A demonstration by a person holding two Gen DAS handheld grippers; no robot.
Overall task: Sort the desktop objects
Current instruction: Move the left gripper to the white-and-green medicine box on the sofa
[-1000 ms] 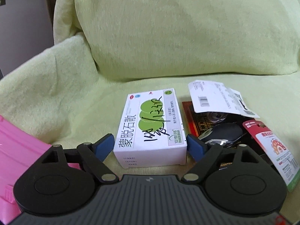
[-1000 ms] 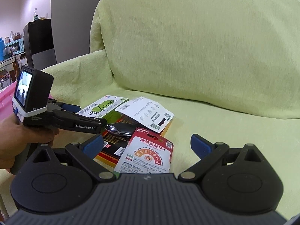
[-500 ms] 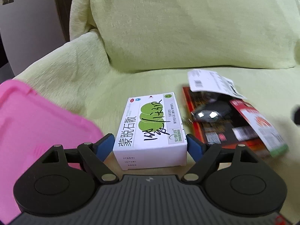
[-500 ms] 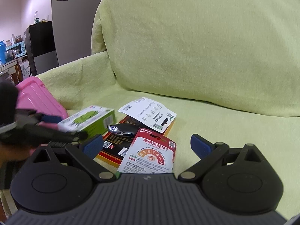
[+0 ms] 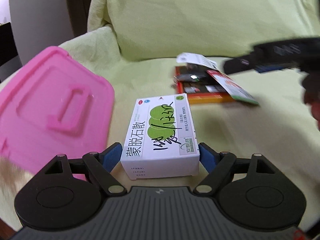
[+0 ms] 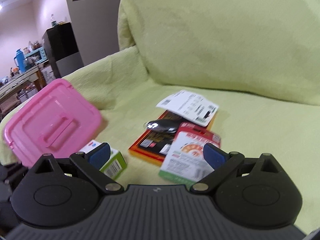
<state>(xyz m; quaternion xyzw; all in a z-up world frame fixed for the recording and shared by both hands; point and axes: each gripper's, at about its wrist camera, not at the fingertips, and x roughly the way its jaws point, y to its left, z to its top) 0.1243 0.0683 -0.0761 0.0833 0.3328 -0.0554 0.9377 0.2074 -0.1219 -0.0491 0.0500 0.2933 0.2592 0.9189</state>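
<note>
The left gripper point(image 5: 160, 156) pinches the white medicine box point(image 5: 162, 132) by its long sides, both blue pads against it, just off the pink lid's point(image 5: 50, 108) right edge. The right gripper point(image 6: 158, 156) is spread wide and grips nothing. Beyond it, mid-seat on the green-covered sofa point(image 6: 260, 130), the red-and-white card point(image 6: 188, 156) overlaps an orange-edged flat box point(image 6: 154, 146). A dark glossy object point(image 6: 162, 125) sits on that box, and a white label sheet point(image 6: 188, 108) overlaps its far end.
</note>
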